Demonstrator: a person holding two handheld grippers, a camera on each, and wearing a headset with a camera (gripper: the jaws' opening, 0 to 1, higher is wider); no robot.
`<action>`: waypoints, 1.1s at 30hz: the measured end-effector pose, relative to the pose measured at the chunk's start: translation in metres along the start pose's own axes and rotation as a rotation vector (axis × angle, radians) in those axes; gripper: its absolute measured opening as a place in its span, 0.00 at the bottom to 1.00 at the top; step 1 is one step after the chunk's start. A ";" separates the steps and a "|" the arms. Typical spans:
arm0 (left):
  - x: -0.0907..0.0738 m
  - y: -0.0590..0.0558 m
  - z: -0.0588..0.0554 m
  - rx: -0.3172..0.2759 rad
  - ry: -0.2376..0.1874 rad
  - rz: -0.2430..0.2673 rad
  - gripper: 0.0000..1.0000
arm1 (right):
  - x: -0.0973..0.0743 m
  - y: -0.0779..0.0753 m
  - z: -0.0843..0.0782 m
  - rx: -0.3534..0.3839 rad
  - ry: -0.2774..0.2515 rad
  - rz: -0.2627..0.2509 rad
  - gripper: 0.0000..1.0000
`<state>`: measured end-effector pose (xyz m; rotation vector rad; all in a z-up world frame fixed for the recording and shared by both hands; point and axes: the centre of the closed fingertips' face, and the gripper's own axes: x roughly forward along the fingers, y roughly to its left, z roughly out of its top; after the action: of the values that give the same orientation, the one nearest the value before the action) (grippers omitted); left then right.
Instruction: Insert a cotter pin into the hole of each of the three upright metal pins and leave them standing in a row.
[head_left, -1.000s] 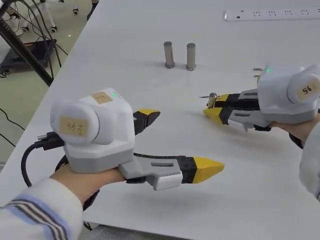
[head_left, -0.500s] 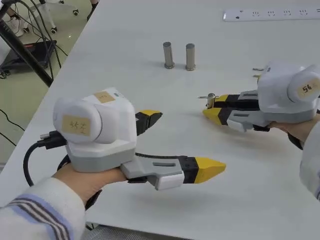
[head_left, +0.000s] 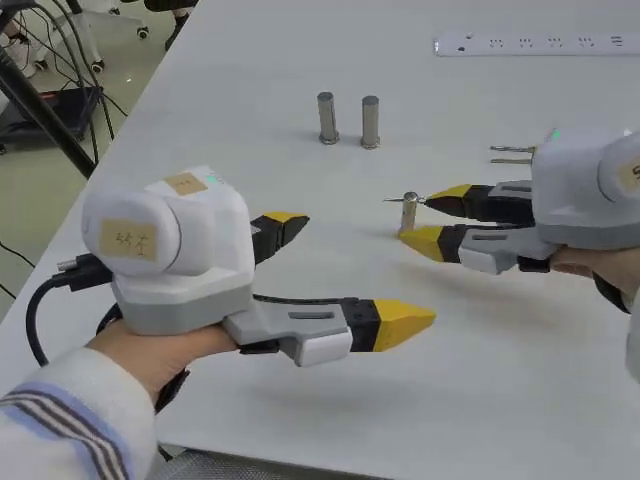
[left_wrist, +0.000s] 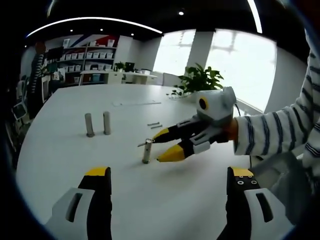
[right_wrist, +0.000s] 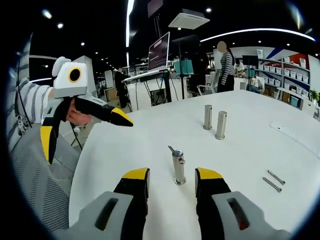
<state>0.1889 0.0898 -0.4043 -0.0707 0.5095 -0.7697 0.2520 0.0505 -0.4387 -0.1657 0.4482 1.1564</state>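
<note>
We've got the right gripper (head_left: 420, 220) open around the upright pin (head_left: 408, 214), cotter pin (head_left: 395, 200) through it. Left gripper (head_left: 365, 270) hangs wide open.

The table (head_left: 500, 380) is smooth, matt white. Standing on it, the three upright pins (head_left: 370, 121) are dull satin metal. Above it, the left gripper (head_left: 368, 268) is matt grey plastic with a paper label (head_left: 128, 240).
</note>
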 end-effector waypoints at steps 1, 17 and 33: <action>-0.001 0.000 0.001 0.000 -0.005 0.001 0.95 | -0.004 0.002 0.002 0.015 -0.005 0.003 0.37; -0.014 0.008 0.005 -0.038 -0.055 0.023 0.95 | -0.086 0.007 0.020 0.137 -0.093 -0.160 0.62; -0.021 0.032 0.017 -0.046 -0.065 0.061 0.94 | -0.124 -0.002 -0.008 0.277 -0.017 -0.343 0.97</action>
<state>0.2055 0.1252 -0.3884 -0.1217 0.4652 -0.6941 0.2119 -0.0579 -0.3932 0.0089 0.5368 0.7502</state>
